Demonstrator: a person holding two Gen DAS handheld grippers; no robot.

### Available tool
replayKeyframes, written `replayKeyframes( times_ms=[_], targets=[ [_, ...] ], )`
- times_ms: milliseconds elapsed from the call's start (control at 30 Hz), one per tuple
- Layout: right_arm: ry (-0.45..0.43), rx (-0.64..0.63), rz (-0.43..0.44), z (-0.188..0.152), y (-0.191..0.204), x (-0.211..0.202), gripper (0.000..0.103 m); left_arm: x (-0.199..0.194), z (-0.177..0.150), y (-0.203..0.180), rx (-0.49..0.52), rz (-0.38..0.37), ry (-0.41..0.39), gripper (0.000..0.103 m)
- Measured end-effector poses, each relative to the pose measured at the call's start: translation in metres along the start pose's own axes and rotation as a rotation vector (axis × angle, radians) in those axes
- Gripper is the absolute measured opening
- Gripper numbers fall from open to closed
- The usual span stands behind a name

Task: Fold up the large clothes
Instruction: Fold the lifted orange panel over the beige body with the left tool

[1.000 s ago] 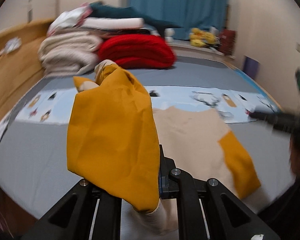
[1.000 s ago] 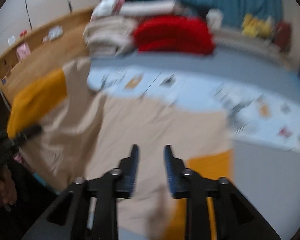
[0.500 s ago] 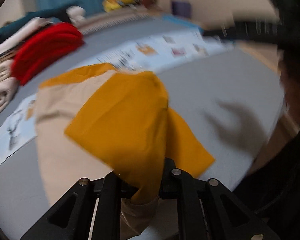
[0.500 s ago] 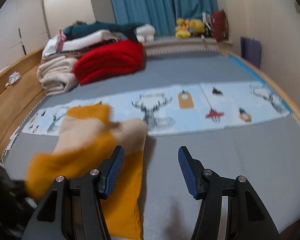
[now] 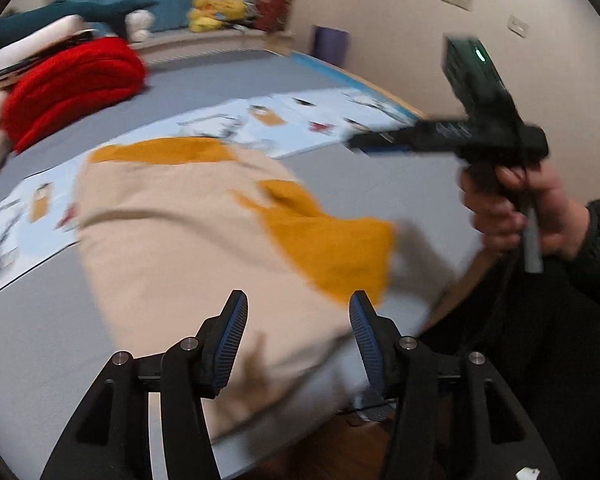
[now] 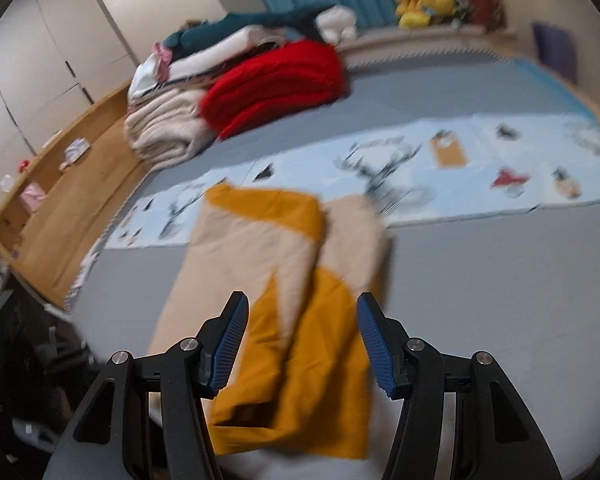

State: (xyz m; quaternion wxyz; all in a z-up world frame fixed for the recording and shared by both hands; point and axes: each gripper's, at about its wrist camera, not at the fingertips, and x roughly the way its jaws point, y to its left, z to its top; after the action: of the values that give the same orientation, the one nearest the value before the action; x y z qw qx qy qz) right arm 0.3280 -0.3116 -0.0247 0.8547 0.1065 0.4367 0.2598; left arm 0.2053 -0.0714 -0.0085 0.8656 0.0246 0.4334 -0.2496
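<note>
- Beige-and-mustard garment (image 6: 284,280) lies partly folded on the grey bed mat (image 6: 480,300), toward the bed's near edge, one mustard sleeve laid across the beige body.
- It looks light, soft and limp, likely a thin knit or jersey; by this reading it will sag and wrinkle unless lifted at two points at once.
- The best holds appear to be the hem corners near the edge, or the folded side at 3 o'clock in the right wrist view.
- The left gripper (image 5: 298,344) hovers just above the beige panel, jaws opening and nothing between them.
- The right gripper (image 6: 302,348) stands spread over the mustard sleeve end, pads clear of the cloth.
- A hand (image 5: 516,208) grips the right tool's handle at 3 o'clock in the left wrist view.
- A plush red blanket (image 6: 276,84) and folded cream bedding (image 6: 164,132) sit piled at 11 o'clock, well apart.
- A pale blue printed strip (image 6: 480,160) crosses the mat beyond the garment.
</note>
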Motion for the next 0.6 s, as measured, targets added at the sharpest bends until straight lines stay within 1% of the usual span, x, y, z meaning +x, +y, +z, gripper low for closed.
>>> replayKeyframes(
  times_ms=[67,100,167,200,233,300,333,400,433,467,500,567,600],
  targets=[
    [0.064,0.005,0.027,-0.004,0.006,0.016,0.057,-0.002,-0.011,0.031,-0.07,0.088,-0.012,0.049],
    [0.098,0.004,0.035,-0.007,0.009,0.025,0.057,-0.001,-0.018,0.043,-0.115,0.113,-0.02,0.049],
    [0.154,0.005,0.049,-0.012,0.013,0.039,0.057,0.009,-0.025,0.063,-0.233,0.165,0.016,0.049],
    [0.194,0.006,0.052,-0.016,0.016,0.049,0.057,0.01,-0.027,0.069,-0.26,0.176,0.018,0.048],
    [0.214,0.003,0.046,-0.019,0.018,0.055,0.057,0.01,-0.027,0.074,-0.293,0.19,0.0,0.048],
    [0.269,-0.008,0.029,-0.025,0.023,0.069,0.057,0.014,-0.029,0.077,-0.301,0.221,0.014,0.048],
    [0.285,-0.008,0.021,-0.028,0.024,0.074,0.057,0.019,-0.029,0.08,-0.308,0.242,0.038,0.048],
    [0.33,-0.007,-0.013,-0.033,0.025,0.085,0.057,0.02,-0.036,0.085,-0.334,0.237,0.069,0.048],
    [0.346,-0.006,-0.033,-0.035,0.025,0.09,0.055,0.019,-0.038,0.087,-0.344,0.234,0.075,0.048],
    [0.357,-0.005,-0.047,-0.037,0.025,0.093,0.048,0.021,-0.037,0.09,-0.356,0.231,0.079,0.048],
    [0.368,-0.002,-0.054,-0.04,0.024,0.096,0.044,0.023,-0.036,0.091,-0.365,0.228,0.079,0.048],
    [0.392,0.012,-0.047,-0.044,0.022,0.099,0.025,0.022,-0.038,0.095,-0.372,0.226,0.081,0.048],
    [0.401,0.011,-0.045,-0.045,0.022,0.1,0.021,0.022,-0.038,0.095,-0.372,0.223,0.083,0.048]
  ],
)
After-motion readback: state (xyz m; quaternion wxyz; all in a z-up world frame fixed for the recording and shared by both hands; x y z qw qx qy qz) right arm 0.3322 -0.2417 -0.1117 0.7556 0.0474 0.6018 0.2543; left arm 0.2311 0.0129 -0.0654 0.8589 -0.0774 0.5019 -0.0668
